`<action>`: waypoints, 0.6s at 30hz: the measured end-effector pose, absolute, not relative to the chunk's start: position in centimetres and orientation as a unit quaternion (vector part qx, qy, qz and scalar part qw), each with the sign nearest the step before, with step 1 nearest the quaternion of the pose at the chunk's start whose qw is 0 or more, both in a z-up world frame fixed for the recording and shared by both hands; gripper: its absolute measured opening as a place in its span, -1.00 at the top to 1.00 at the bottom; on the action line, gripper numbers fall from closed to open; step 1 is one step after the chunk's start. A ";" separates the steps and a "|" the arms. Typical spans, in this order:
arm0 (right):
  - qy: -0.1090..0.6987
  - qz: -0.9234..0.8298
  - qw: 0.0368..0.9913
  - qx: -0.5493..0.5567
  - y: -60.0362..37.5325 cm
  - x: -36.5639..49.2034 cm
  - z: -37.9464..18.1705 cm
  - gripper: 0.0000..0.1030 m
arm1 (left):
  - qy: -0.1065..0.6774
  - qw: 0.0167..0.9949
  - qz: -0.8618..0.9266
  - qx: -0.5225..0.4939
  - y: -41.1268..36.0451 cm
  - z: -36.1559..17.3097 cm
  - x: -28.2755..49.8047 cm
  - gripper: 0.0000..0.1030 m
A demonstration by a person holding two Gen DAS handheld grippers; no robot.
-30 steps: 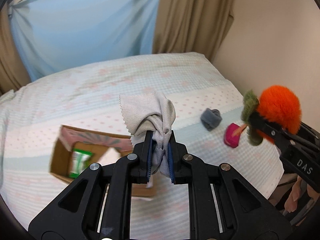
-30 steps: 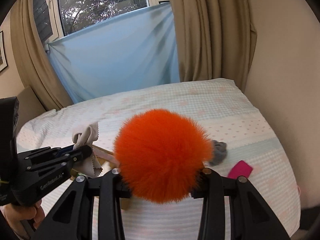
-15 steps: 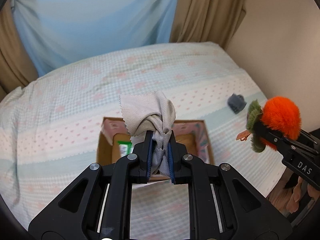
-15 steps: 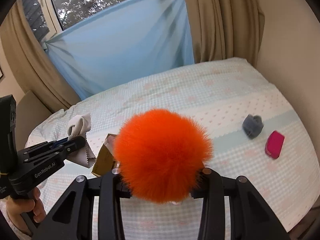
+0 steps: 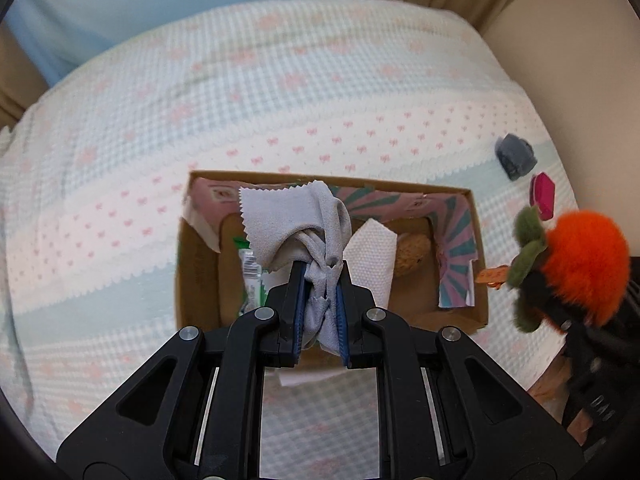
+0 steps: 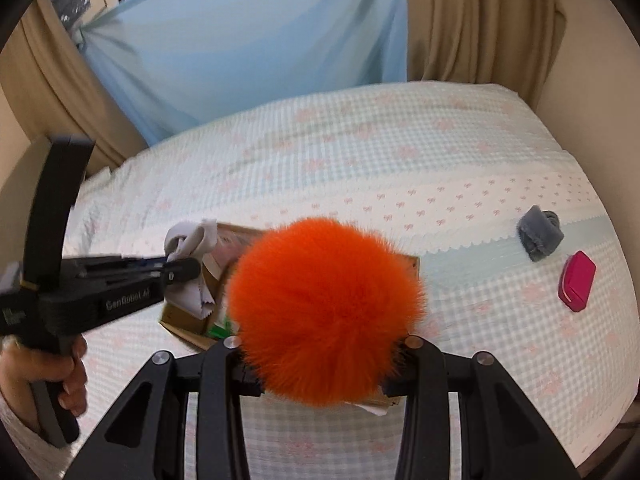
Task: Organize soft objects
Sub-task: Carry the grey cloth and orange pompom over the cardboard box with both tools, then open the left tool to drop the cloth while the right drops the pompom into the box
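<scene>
Cloth and pompom held above the box

Left gripper (image 5: pixel 319 280) is closed tight on a bunched grey cloth (image 5: pixel 298 216), right gripper (image 6: pixel 322 364) squeezes an orange pompom (image 6: pixel 324 304); both hang over the open box (image 5: pixel 478 240) on the bed (image 5: pixel 320 80). Both things look light and very soft, so they deform, not slip; pinching a thick fold or the middle seems best. A grey piece (image 6: pixel 540 236) and a pink pouch (image 6: pixel 577 286) lie apart on the bed.
</scene>
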State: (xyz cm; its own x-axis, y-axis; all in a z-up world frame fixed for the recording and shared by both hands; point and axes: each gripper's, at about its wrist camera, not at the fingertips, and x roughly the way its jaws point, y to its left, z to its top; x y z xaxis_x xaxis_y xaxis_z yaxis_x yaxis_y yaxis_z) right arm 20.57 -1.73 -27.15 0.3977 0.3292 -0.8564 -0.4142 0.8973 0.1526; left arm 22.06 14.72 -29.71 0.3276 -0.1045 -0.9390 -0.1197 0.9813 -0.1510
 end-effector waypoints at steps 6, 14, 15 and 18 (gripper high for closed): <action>0.548 0.225 0.804 -0.050 -1.0 22.1 -32.3 0.30 | 0.613 0.784 -0.002 -0.093 14.4 -34.1 24.9 0.78; 0.594 0.234 0.767 -0.066 -0.8 22.6 -37.3 0.30 | 0.661 0.745 -0.002 -0.089 13.7 -38.8 26.4 0.78; 0.596 0.238 0.764 -0.072 -0.8 22.5 -37.6 0.30 | 0.665 0.742 0.000 -0.084 13.6 -38.9 26.6 0.78; 0.599 0.254 0.756 -0.071 -0.5 22.4 -37.9 0.22 | 0.671 0.738 -0.004 -0.076 13.5 -38.8 27.3 0.60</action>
